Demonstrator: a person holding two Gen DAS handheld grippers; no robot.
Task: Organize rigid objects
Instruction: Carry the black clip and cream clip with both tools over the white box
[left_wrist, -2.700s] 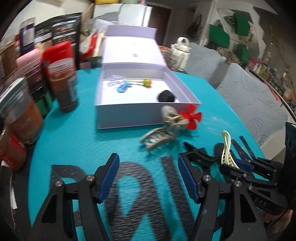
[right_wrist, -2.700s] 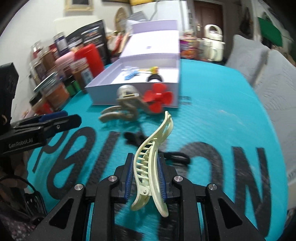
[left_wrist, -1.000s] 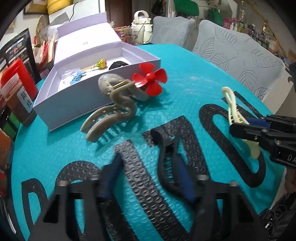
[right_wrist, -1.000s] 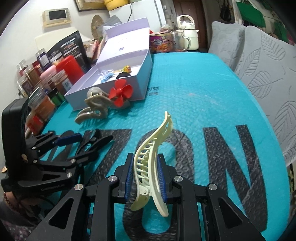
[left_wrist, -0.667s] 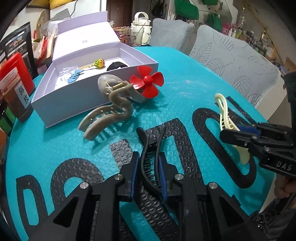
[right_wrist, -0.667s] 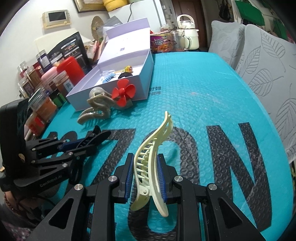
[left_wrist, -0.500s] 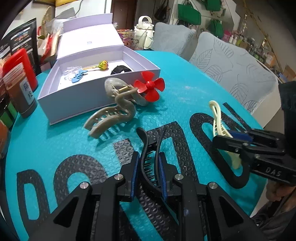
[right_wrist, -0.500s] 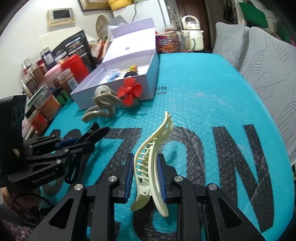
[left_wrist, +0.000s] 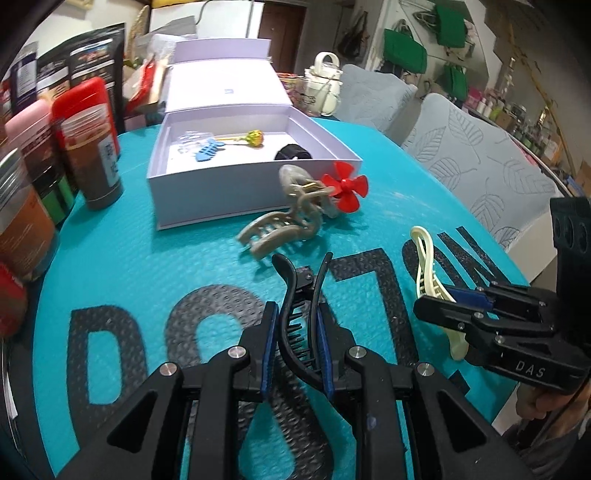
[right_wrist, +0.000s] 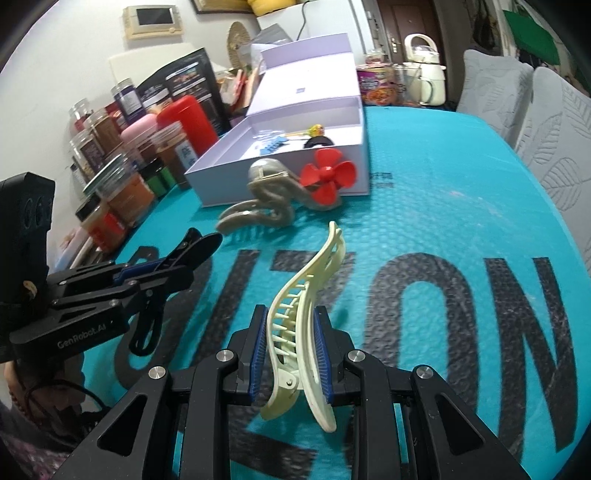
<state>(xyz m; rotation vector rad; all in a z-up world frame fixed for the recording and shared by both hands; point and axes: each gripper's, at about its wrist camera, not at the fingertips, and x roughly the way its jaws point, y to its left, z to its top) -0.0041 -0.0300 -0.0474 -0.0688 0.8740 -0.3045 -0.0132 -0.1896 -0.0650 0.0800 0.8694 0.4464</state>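
We pinch light, stiff, springy clips mid-body: left gripper (left_wrist: 295, 347) clamps black clip (left_wrist: 300, 314), right gripper (right_wrist: 291, 354) clamps cream clip (right_wrist: 308, 314)

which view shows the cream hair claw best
The right wrist view: the cream hair claw fills the centre, teeth and hinge clear, clamped in the right tool. The left wrist view shows it small, partly hidden, at the right edge.

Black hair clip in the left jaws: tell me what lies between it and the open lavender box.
The black hair clip is held above the mat. Ahead of it the taupe claw clip and the red propeller lie against the lavender box's near wall. Carried high, the clip should clear them; the box is open.
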